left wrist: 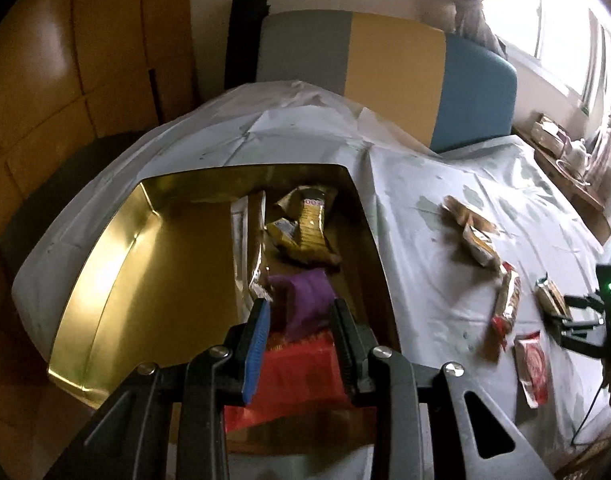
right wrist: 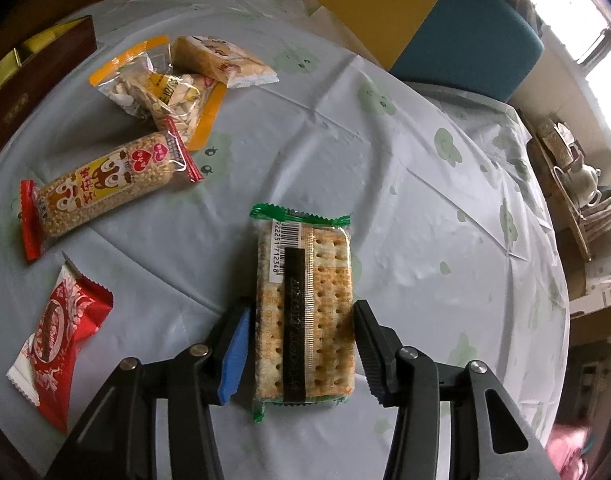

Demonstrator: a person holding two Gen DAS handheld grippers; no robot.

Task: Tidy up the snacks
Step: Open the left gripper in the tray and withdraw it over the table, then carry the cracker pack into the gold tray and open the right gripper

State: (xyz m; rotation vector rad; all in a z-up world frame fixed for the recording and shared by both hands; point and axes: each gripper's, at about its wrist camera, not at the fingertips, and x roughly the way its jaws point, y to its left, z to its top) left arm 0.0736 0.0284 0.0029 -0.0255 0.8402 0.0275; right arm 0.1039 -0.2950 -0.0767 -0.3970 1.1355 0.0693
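My left gripper (left wrist: 301, 312) hangs over the gold box (left wrist: 117, 264) with its fingers either side of a purple snack packet (left wrist: 309, 300); I cannot tell whether they grip it. A red packet (left wrist: 301, 372) lies under it, and yellow packets (left wrist: 305, 228) lie further back in the box. My right gripper (right wrist: 301, 336) is open, its fingers straddling a green-edged cracker packet (right wrist: 305, 312) that lies flat on the table. The right gripper also shows in the left wrist view (left wrist: 585, 320).
On the pale tablecloth (right wrist: 385, 160) lie a puffed-rice bar (right wrist: 109, 184), a seed bag (right wrist: 161, 92), a cream packet (right wrist: 221, 60) and a red packet (right wrist: 61, 344). The box's dark red outer wall (right wrist: 37, 76) is at far left. Chairs (left wrist: 389, 68) stand behind the table.
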